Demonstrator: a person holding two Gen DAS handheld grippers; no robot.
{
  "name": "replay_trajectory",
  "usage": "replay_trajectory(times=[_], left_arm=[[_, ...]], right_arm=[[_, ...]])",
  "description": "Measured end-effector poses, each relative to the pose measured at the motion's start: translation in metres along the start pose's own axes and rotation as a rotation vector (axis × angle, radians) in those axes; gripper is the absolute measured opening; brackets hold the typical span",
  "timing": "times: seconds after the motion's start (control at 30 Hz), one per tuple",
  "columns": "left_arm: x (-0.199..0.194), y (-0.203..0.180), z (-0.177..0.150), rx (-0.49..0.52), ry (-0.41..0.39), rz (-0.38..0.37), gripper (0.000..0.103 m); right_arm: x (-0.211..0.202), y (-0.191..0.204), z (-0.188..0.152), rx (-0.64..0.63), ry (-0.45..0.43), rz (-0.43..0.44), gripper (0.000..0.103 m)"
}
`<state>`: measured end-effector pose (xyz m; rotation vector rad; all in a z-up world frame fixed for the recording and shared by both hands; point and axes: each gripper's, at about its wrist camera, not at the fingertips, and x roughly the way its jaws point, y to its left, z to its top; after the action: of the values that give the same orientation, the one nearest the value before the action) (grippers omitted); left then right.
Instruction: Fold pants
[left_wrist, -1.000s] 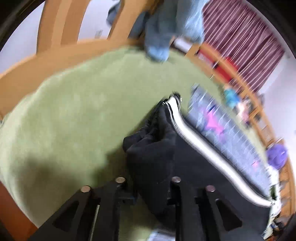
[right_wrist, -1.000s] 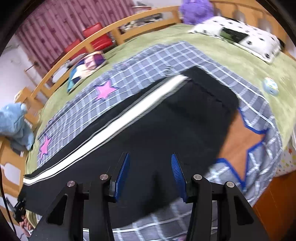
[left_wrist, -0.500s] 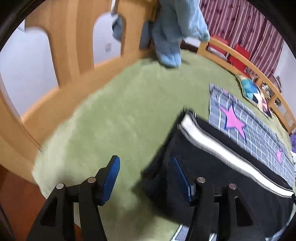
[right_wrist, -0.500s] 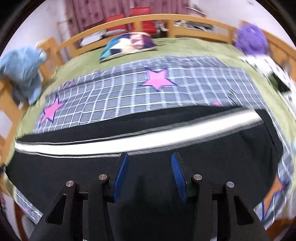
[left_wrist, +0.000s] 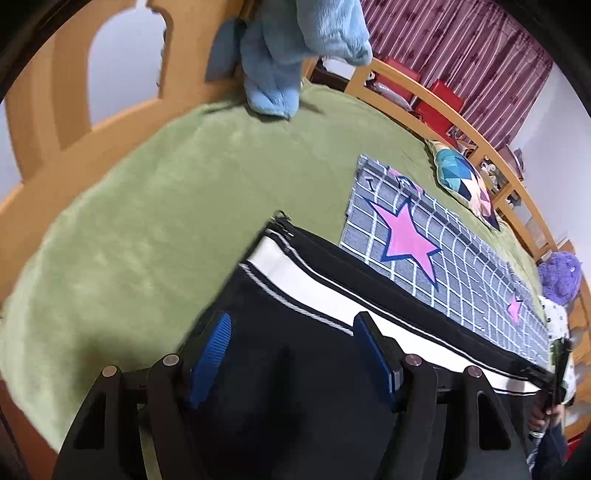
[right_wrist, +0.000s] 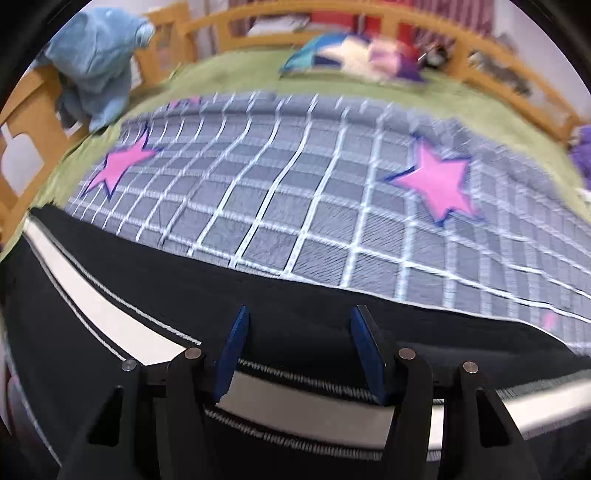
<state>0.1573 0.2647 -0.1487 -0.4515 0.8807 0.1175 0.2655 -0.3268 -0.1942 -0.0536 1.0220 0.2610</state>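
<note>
Black pants (left_wrist: 317, 302) with a white side stripe lie flat along the near edge of a green bed cover (left_wrist: 155, 206), partly over a grey checked blanket (left_wrist: 436, 236). My left gripper (left_wrist: 291, 325) hovers over the pants' end near the footboard; its jaws are opening, with nothing pinched between the blue pads. In the right wrist view the pants (right_wrist: 122, 280) run across the lower frame. My right gripper (right_wrist: 299, 321) hangs over the black cloth and stripe. Its jaws are opening too, and the pads grip nothing.
A blue plush toy (left_wrist: 295, 51) hangs on the wooden bed frame (left_wrist: 55, 122). A colourful cushion (left_wrist: 465, 181) and a purple plush (left_wrist: 561, 273) lie near the far rail. The blanket (right_wrist: 295, 192) carries pink stars. A person's hand shows at the far right edge (left_wrist: 546, 417).
My left gripper let go of the bunched pants end and opened, lifting back. The pants now lie flat. My right gripper swept along the pants toward the stripe side and widened.
</note>
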Motion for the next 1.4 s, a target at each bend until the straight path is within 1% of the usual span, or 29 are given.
replay_trajectory(times=[0.03, 0.07, 0.13, 0.17, 0.2, 0.23, 0.3, 0.4, 0.47, 0.53, 0.57, 0.6, 0.63, 0.67, 0.73, 0.8, 0.87, 0.9, 0.93, 1.0, 1.03, 1.07, 1.1, 1.13, 1.2, 1.27, 1.3, 1.33, 1.4], left_arm=[[0.004, -0.002, 0.001, -0.003, 0.005, 0.000, 0.067], [0.006, -0.002, 0.002, -0.004, 0.005, 0.008, 0.067], [0.012, -0.005, 0.005, -0.001, 0.002, 0.031, 0.067], [0.015, -0.007, 0.007, 0.003, 0.003, 0.043, 0.067], [0.018, -0.008, 0.010, 0.007, 0.004, 0.055, 0.067], [0.021, -0.008, 0.012, 0.011, 0.004, 0.066, 0.067], [0.027, -0.010, 0.019, 0.015, 0.004, 0.083, 0.067], [0.040, -0.011, 0.032, 0.041, -0.009, 0.121, 0.067], [0.054, -0.013, 0.044, 0.068, -0.023, 0.181, 0.067], [0.070, -0.014, 0.054, 0.086, -0.006, 0.195, 0.065], [0.079, -0.013, 0.057, 0.088, 0.022, 0.188, 0.061], [0.089, -0.013, 0.059, 0.091, 0.072, 0.149, 0.030], [0.094, -0.014, 0.059, 0.097, 0.106, 0.130, 0.023], [0.092, -0.015, 0.059, 0.106, 0.081, 0.136, 0.022], [0.078, -0.017, 0.060, 0.118, 0.027, 0.097, 0.019], [0.063, -0.017, 0.066, 0.105, -0.019, 0.062, 0.019], [0.059, -0.020, 0.073, 0.104, -0.037, 0.060, 0.019], [0.061, -0.021, 0.075, 0.106, -0.049, 0.065, 0.020], [0.066, -0.022, 0.077, 0.101, -0.049, 0.069, 0.020], [0.084, -0.024, 0.078, 0.106, -0.011, 0.100, 0.023], [0.096, -0.026, 0.076, 0.120, 0.019, 0.145, 0.028], [0.107, -0.028, 0.073, 0.139, 0.050, 0.196, 0.031], [0.112, -0.028, 0.070, 0.151, 0.067, 0.221, 0.036], [0.114, -0.029, 0.067, 0.153, 0.070, 0.237, 0.047], [0.109, -0.028, 0.065, 0.144, 0.063, 0.267, 0.061], [0.097, -0.028, 0.063, 0.139, 0.043, 0.262, 0.062], [0.093, -0.028, 0.061, 0.140, 0.039, 0.256, 0.064], [0.087, -0.029, 0.059, 0.139, 0.036, 0.249, 0.067], [0.075, -0.030, 0.053, 0.125, 0.029, 0.223, 0.068]], right_arm=[[0.009, -0.002, 0.001, -0.011, 0.047, 0.047, 0.058], [0.016, -0.003, 0.001, -0.031, 0.088, 0.068, 0.058], [0.018, 0.003, 0.000, -0.111, 0.094, 0.058, 0.056], [0.017, 0.007, -0.001, -0.159, 0.093, 0.049, 0.042], [0.017, 0.009, -0.002, -0.183, 0.092, 0.040, 0.031], [0.016, 0.011, -0.003, -0.198, 0.085, 0.036, 0.012], [0.011, 0.014, -0.006, -0.229, 0.062, 0.021, 0.007], [0.001, 0.014, -0.012, -0.225, 0.013, 0.007, 0.006], [-0.003, 0.012, -0.011, -0.209, -0.009, 0.008, 0.006], [-0.003, 0.014, -0.011, -0.195, -0.018, 0.009, 0.006], [-0.004, 0.014, -0.011, -0.192, -0.021, 0.008, 0.005], [-0.005, 0.014, -0.010, -0.190, -0.026, 0.005, 0.005], [-0.006, 0.015, -0.010, -0.188, -0.025, 0.004, 0.005], [-0.007, 0.016, -0.009, -0.181, -0.029, 0.002, 0.004], [-0.014, 0.016, -0.007, -0.170, -0.064, 0.004, 0.004], [-0.035, 0.011, -0.002, -0.138, -0.116, 0.042, 0.004], [-0.046, 0.007, 0.005, -0.130, -0.144, 0.059, 0.004], [-0.045, 0.007, 0.009, -0.137, -0.144, 0.046, 0.004], [-0.036, 0.008, 0.013, -0.147, -0.124, 0.025, 0.004], [-0.011, 0.007, 0.016, -0.147, -0.066, 0.004, 0.003], [-0.001, 0.005, 0.014, -0.143, -0.042, 0.004, 0.003], [0.012, 0.004, 0.012, -0.137, -0.010, 0.006, 0.005], [0.021, 0.003, 0.009, -0.128, -0.001, 0.004, 0.005], [0.021, 0.002, 0.008, -0.113, -0.018, 0.004, 0.006], [0.014, -0.002, 0.006, -0.072, -0.044, 0.016, 0.011], [-0.002, -0.007, 0.002, -0.023, -0.072, -0.003, 0.021], [-0.013, -0.008, -0.003, -0.015, -0.096, -0.013, 0.027], [-0.024, -0.011, -0.008, -0.018, -0.121, -0.024, 0.031], [-0.043, -0.021, -0.018, -0.029, -0.158, -0.067, 0.042]])
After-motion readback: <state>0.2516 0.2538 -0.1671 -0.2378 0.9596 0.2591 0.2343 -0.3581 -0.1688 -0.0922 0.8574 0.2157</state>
